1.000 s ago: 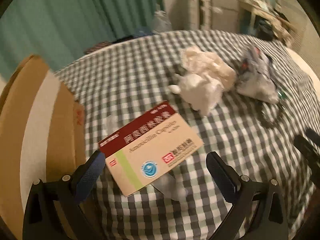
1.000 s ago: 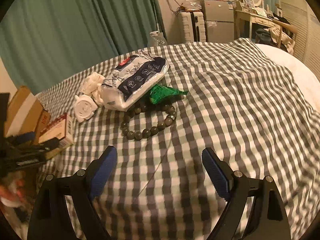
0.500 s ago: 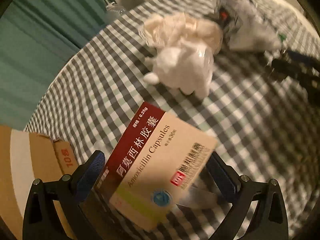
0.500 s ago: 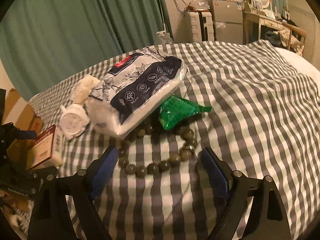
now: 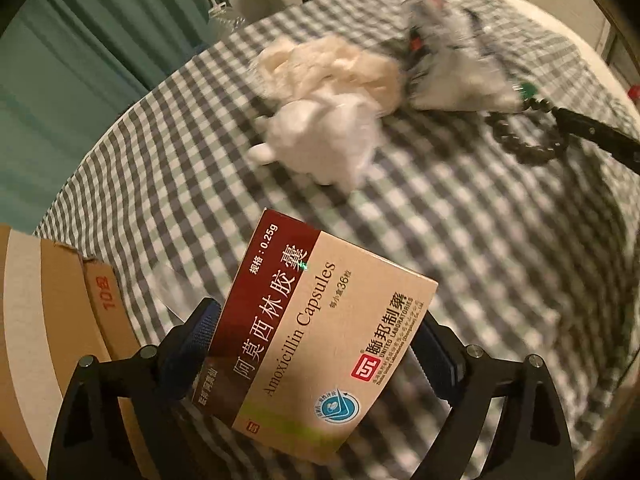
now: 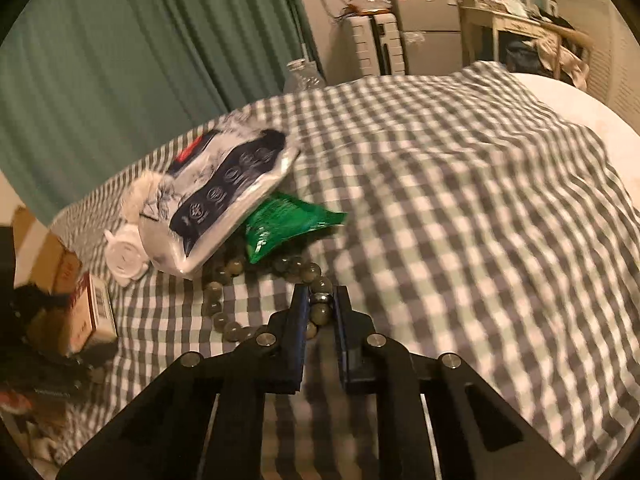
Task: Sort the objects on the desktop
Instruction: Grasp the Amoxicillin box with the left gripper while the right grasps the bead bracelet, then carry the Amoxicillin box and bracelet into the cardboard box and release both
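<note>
Left gripper [image 5: 316, 344], pointing steeply down, jaws just narrowing around the medicine box [image 5: 320, 344], both pads at its sides. Right gripper [image 6: 320, 300], angled down over the checked cloth [image 6: 460, 220], jaws just closed, pinching the bead bracelet [image 6: 224, 300] between its fingertips.

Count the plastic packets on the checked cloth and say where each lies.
2. The white-and-navy pack lies beside the crumpled tissue; the green packet is partly tucked under its edge, above the bead bracelet. Others may be hidden.

The medicine box [image 5: 320, 332] reads "Amoxicillin Capsules", "0.25g", "United Laboratories".
</note>
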Demonstrator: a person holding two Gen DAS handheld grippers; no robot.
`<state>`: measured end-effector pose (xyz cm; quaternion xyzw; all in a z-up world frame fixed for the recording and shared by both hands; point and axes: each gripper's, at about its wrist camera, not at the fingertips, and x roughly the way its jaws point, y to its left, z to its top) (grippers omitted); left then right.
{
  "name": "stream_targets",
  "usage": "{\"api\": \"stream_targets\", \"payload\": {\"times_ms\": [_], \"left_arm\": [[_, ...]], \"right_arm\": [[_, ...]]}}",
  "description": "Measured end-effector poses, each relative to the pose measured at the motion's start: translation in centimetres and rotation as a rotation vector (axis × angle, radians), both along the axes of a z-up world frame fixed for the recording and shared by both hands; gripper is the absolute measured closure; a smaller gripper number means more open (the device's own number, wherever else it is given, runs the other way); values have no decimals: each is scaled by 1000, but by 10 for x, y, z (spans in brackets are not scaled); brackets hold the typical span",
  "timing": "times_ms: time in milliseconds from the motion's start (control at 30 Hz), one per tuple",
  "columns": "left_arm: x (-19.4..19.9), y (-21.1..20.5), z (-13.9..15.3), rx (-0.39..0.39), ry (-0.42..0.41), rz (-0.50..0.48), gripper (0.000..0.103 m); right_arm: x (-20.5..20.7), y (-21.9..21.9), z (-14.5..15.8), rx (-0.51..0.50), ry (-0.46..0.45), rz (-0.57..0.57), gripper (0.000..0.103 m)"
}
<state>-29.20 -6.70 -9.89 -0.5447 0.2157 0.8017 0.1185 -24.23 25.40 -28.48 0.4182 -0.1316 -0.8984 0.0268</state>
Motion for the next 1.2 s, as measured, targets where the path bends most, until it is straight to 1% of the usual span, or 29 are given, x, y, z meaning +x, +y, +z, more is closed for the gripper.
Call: {"api": "stream_targets", "payload": {"times_ms": [100,167,200,333,367,433,533,800,967,1100,1200], "left_arm": [[16,6,12,40,17,17,11],[27,8,24,90,31,45,12],[27,18,31,111,39,60,13],[38,9,55,224,82,139,13],[29,3,57,242,88,151,13],[31,-6,65,284,105,186,13],[33,-13,78,323,119,208,13],[66,-31,122,358,193,229,13],[77,-47,153,350,246,217,13],[85,-68,181,356,286,234,13],[90,-87,196,362,303,249,13]], "right_arm": [[10,10,11,-24,16,-6,91],[15,10,17,-48,30,-7,91],[18,11,22,-63,39,-3,91],[34,0,45,-121,79,30,91],[40,-3,50,-127,86,39,91],[53,-12,61,-111,104,59,91],[66,-24,77,-70,120,83,91],[119,-53,122,-28,181,131,91],[143,-75,147,5,211,179,91],[157,-93,171,47,252,215,91],[163,-108,186,51,276,240,91]]}}
